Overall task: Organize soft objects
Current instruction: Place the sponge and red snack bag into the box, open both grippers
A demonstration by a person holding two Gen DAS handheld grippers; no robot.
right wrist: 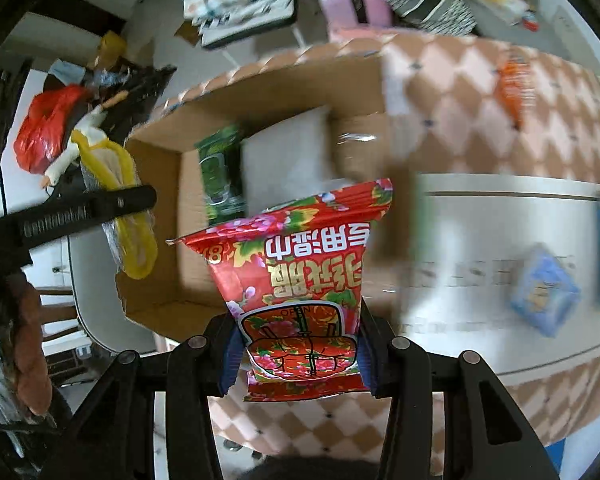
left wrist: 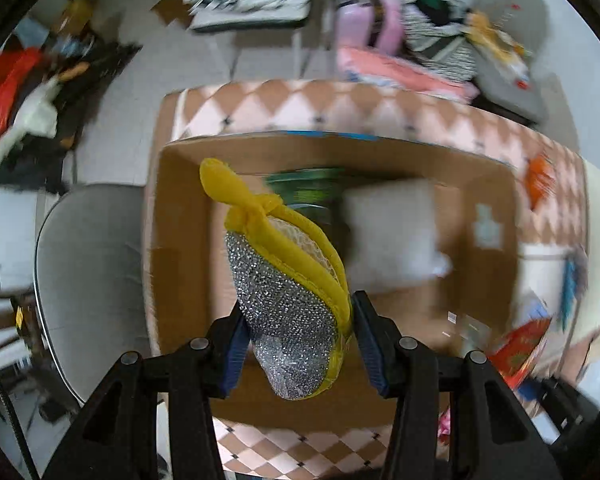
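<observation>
Left gripper (left wrist: 296, 344) clamped on yellow-edged silver scrubber (left wrist: 288, 300), long axis pointing away along the fingers, poised straight over open cardboard box (left wrist: 180, 240). Right gripper (right wrist: 296, 354) clamped on red flowered wipes pack (right wrist: 296, 280), upright between the pads, box (right wrist: 156, 304) up-left beyond it; left hand nearer. Green pack (left wrist: 308, 190) and white pad (left wrist: 392, 232) already inside.
</observation>
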